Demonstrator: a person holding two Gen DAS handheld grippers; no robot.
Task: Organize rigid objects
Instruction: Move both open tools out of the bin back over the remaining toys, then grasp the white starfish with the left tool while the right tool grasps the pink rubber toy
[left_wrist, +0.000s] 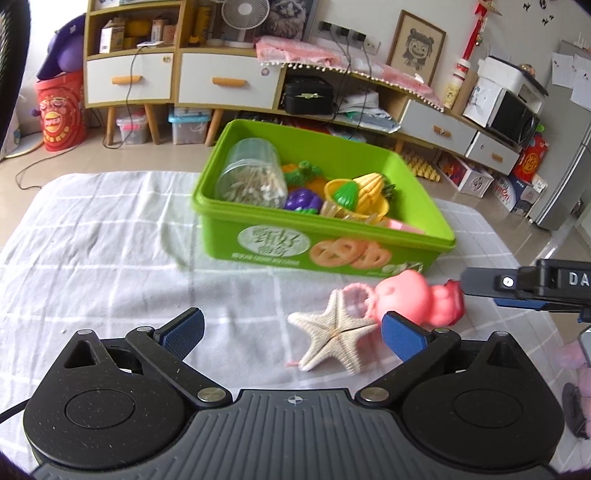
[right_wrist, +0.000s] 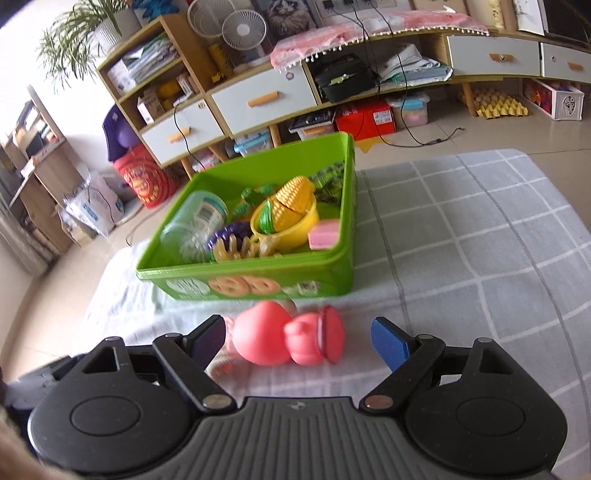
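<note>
A white starfish (left_wrist: 334, 341) lies on the checked cloth, between the spread fingers of my left gripper (left_wrist: 293, 332), nearer the right pad and untouched; that gripper is open. Beside the starfish lies a pink rubber pig toy (left_wrist: 417, 299) (right_wrist: 284, 334). My right gripper (right_wrist: 298, 341) is open around the pig, its pads clear of it; its finger (left_wrist: 517, 286) reaches into the left wrist view from the right. Behind stands the green plastic box (left_wrist: 258, 236) (right_wrist: 340, 258) holding a clear jar of sticks (left_wrist: 251, 177), toy corn (right_wrist: 291, 197), a yellow bowl, purple grapes and a pink block.
The checked cloth (right_wrist: 480, 258) covers the table, with bare room to the right of the box and to the left of the starfish. Past the table's far edge are tiled floor, wooden cabinets with drawers (left_wrist: 221, 81) and storage boxes.
</note>
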